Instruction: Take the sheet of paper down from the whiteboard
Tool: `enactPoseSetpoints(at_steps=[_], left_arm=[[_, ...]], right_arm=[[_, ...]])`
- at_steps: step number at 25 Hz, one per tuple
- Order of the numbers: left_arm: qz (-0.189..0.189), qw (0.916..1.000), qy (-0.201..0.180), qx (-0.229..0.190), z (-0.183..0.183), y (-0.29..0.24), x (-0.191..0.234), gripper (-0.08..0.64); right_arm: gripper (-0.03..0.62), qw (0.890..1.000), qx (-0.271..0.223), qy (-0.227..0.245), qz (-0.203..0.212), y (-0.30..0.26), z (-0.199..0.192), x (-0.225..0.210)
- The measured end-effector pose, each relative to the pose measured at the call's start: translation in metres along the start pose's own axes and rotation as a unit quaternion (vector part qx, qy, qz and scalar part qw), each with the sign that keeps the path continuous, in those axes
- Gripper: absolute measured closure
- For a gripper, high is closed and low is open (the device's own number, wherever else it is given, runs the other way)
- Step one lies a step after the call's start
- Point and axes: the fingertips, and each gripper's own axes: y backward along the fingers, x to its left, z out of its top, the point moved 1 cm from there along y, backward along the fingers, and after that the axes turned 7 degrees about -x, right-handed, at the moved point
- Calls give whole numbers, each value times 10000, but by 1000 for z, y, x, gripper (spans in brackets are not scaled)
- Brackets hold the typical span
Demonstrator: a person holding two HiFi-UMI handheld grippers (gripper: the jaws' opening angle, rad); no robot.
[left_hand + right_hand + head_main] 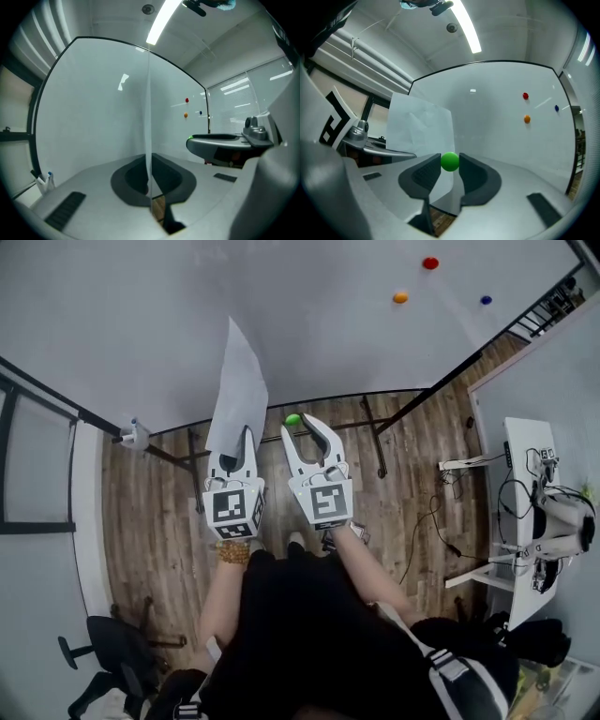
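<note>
My left gripper (234, 448) is shut on the lower edge of the white sheet of paper (239, 390), which stands up free in front of the whiteboard (328, 324). The left gripper view shows the paper (148, 117) edge-on, pinched between the closed pads of the left gripper (150, 180). Beside it on the right, my right gripper (298, 425) has a green ball magnet (293, 419) between its fingertips. In the right gripper view the green magnet (450, 161) sits between both pads of the right gripper (450, 165) and touches them, with the paper (419, 126) to its left.
A red magnet (430, 262), an orange one (400, 297) and a blue one (486, 300) stick to the board at upper right. The board's stand legs (375, 437) cross the wood floor. A desk with equipment (530, 512) stands at right, a black chair (103, 643) at lower left.
</note>
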Motion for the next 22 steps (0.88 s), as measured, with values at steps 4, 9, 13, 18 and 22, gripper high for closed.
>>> enactPoseSetpoints(at_steps=[4,9,13,18,22], left_arm=[[27,9999,2,-111,7,9,12,551],[-39,9999,31,-162,9,16,25,551],[-61,9998,65,-196,11,20,28,551],[-101,9996,60,-273,16,24,31,551],[-85,9995,68,-296,16,29,31,551]], right_arm=[[474,10000,6,34,59,-5,3,18],[474,10000,13,74,46,-9,5,38],[474,9999,105,35,2,-7,4,44],[474,9999,-8,133,14,-9,11,51],[474,9999,-39,149,33,-5,16,54]])
